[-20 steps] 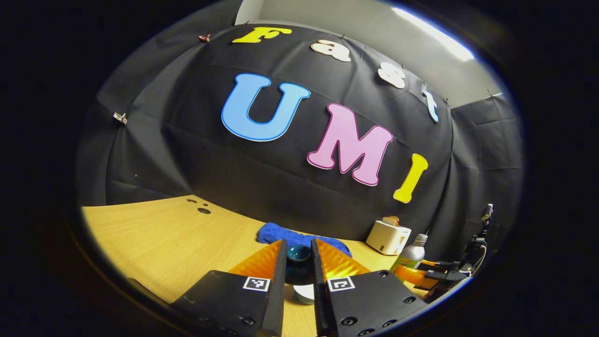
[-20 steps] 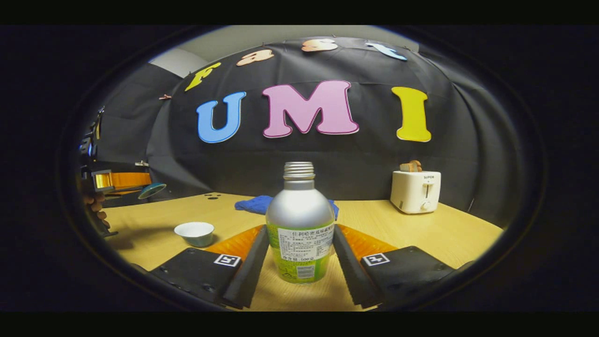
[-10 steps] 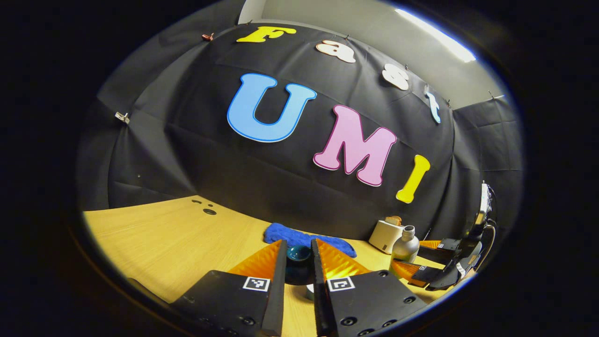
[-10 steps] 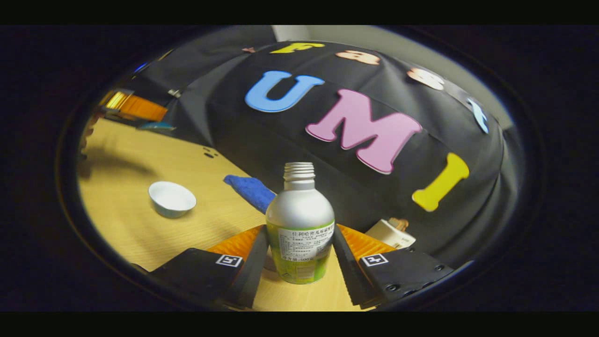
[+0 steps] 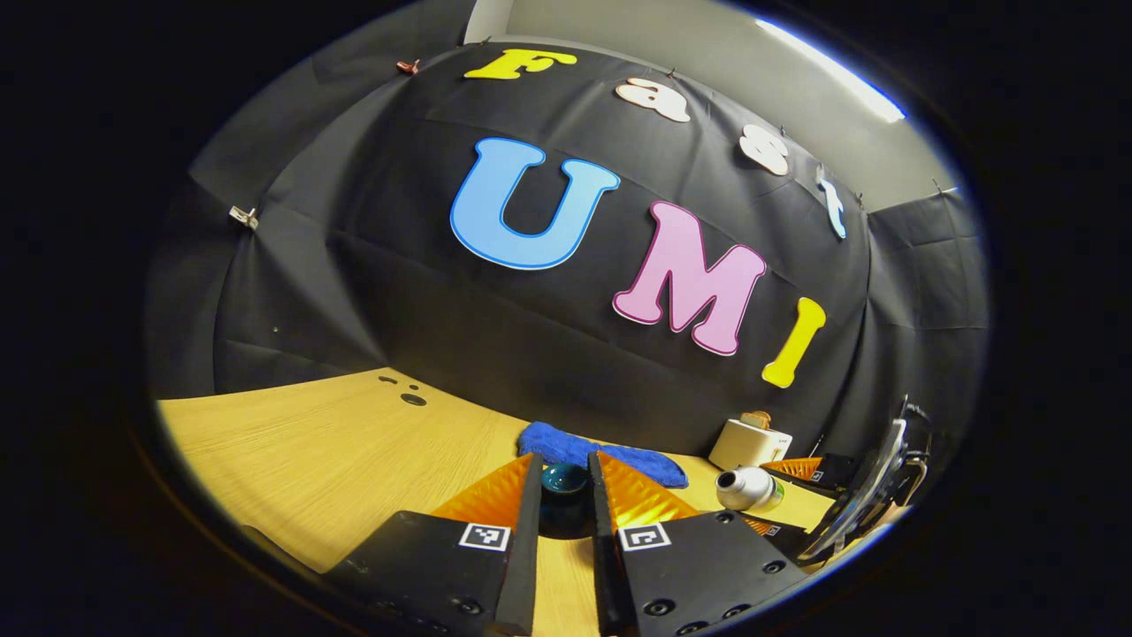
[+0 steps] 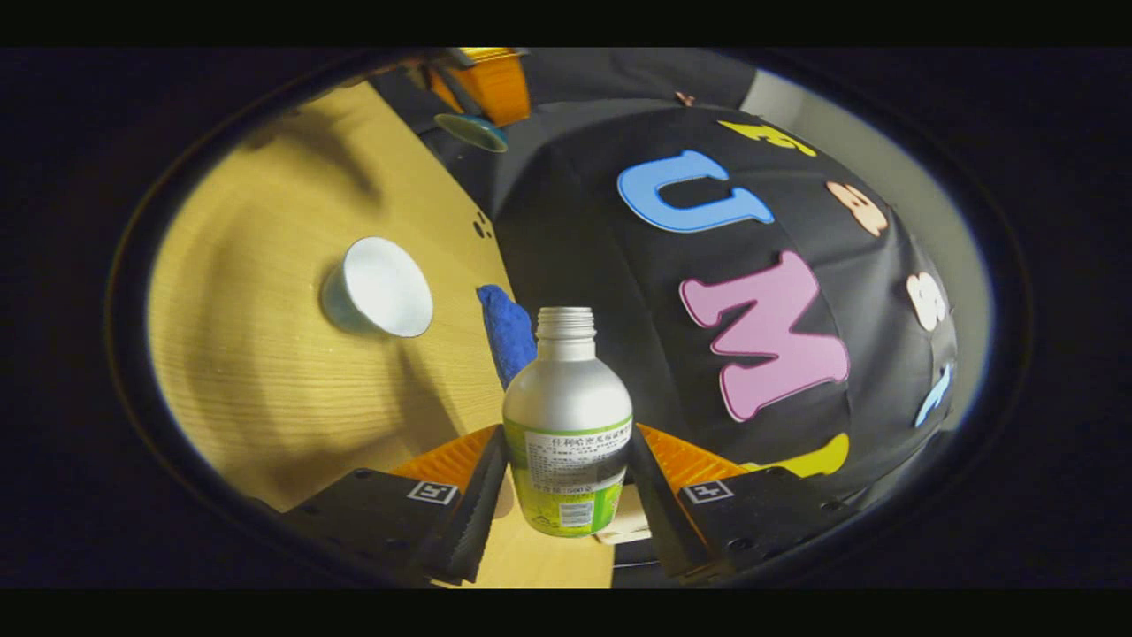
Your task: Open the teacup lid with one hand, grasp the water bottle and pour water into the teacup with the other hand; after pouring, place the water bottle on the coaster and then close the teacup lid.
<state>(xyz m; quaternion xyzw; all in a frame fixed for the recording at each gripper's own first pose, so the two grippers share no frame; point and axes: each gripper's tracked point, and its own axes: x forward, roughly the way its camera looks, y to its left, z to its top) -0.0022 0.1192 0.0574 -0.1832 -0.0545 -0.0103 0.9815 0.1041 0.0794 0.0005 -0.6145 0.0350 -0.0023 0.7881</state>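
In the right gripper view my right gripper (image 6: pixel 566 442) is shut on the silver water bottle (image 6: pixel 566 416) with a green label and no cap. The view is rolled steeply, and the white teacup (image 6: pixel 380 287) lies open on the table to the upper left of the bottle's mouth. In the left gripper view my left gripper (image 5: pixel 566 495) is shut on the dark teal lid (image 5: pixel 566 480), held above the table. At the right of that view the bottle (image 5: pixel 745 488) lies tipped over, mouth pointing left, in the right gripper (image 5: pixel 778 495). The lid (image 6: pixel 471 131) also hangs at the top of the right gripper view.
A blue cloth (image 5: pixel 601 451) lies at the back of the wooden table (image 5: pixel 309 442) by the booth wall. A white toaster (image 5: pixel 750 442) stands at the back right. Small dark holes (image 5: pixel 407 396) mark the table's far left.
The right gripper has lifted the bottle off the table and tipped it over towards the teacup. The left gripper has stayed nearly still with the lid.
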